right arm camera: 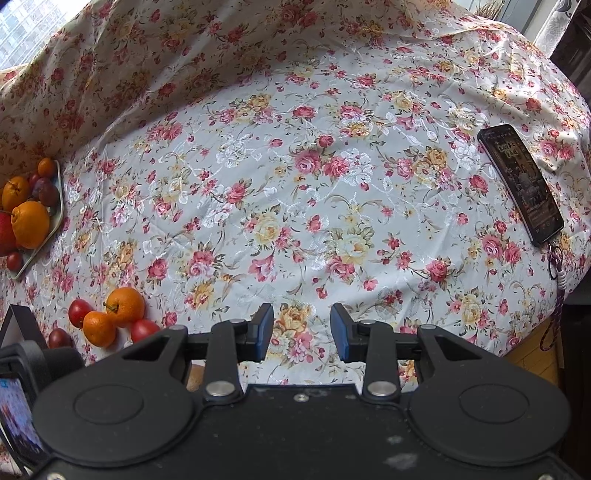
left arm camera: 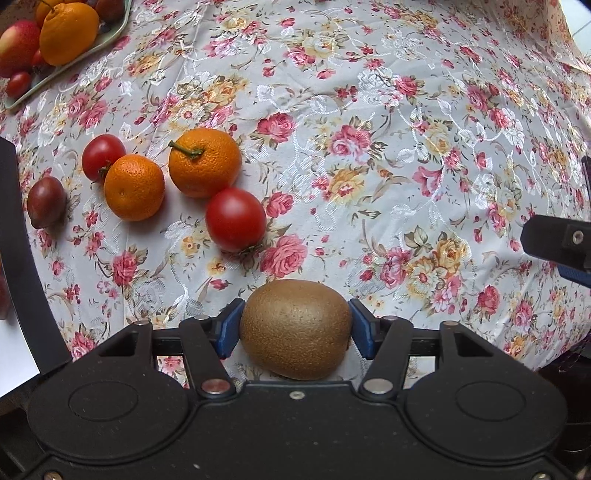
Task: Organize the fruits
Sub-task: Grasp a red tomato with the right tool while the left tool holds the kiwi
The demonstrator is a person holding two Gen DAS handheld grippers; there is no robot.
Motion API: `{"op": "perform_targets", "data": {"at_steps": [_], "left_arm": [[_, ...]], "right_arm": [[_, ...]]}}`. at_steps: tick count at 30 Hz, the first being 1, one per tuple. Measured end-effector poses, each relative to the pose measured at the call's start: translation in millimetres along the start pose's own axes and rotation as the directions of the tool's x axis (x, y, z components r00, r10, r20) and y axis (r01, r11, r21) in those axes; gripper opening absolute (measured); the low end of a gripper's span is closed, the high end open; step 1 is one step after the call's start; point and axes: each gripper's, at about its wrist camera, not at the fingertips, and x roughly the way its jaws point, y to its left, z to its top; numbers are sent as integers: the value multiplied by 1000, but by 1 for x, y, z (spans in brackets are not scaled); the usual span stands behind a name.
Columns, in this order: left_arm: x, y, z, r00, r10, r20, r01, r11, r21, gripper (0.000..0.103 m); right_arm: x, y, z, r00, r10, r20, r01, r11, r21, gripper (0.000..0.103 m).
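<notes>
A brown kiwi [left arm camera: 295,328] sits between the blue pads of my left gripper [left arm camera: 295,326], which is shut on it just over the floral tablecloth. Loose fruit lies ahead to the left: a red tomato [left arm camera: 236,219], two oranges [left arm camera: 205,162] [left arm camera: 133,187], a second tomato [left arm camera: 102,155] and a dark plum [left arm camera: 46,202]. A pale green tray [left arm camera: 114,35] at the far left holds oranges, an apple and small tomatoes. My right gripper [right arm camera: 302,332] is open over bare cloth with nothing between its fingers; its tip [left arm camera: 554,240] shows at the right edge of the left wrist view.
A black phone [right arm camera: 521,184] with a cord lies near the table's right edge. A dark frame [left arm camera: 22,258] stands at the left. The right wrist view shows the tray [right arm camera: 59,206] and the fruit cluster [right arm camera: 110,317] to the left. The cloth drapes off the table's right side.
</notes>
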Motion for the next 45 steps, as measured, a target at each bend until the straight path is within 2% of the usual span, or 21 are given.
{"op": "perform_targets", "data": {"at_steps": [4, 10, 22, 34, 40, 45], "left_arm": [[-10, 20, 5, 1000, -12, 13, 13, 998, -67, 62], [-33, 53, 8, 997, 54, 60, -45, 990, -135, 62], [-67, 95, 9, 986, 110, 125, -80, 970, -228, 62], [-78, 131, 1, 987, 88, 131, -47, 957, -287, 62], [-83, 144, -1, 987, 77, 139, -31, 951, -309, 62], [-86, 152, -2, 988, 64, 143, -14, 947, -321, 62]], "right_arm": [[1, 6, -1, 1000, -8, 2, 8, 1000, -15, 37], [6, 21, -3, 1000, -15, -15, 14, 999, -43, 37], [21, 73, -15, 998, 1, -64, -9, 993, -118, 37], [42, 119, -21, 986, 89, -141, -105, 989, -108, 37], [51, 129, -18, 992, 72, -102, -83, 991, -106, 37], [65, 134, -20, 990, 75, -122, -89, 989, -116, 37]]}}
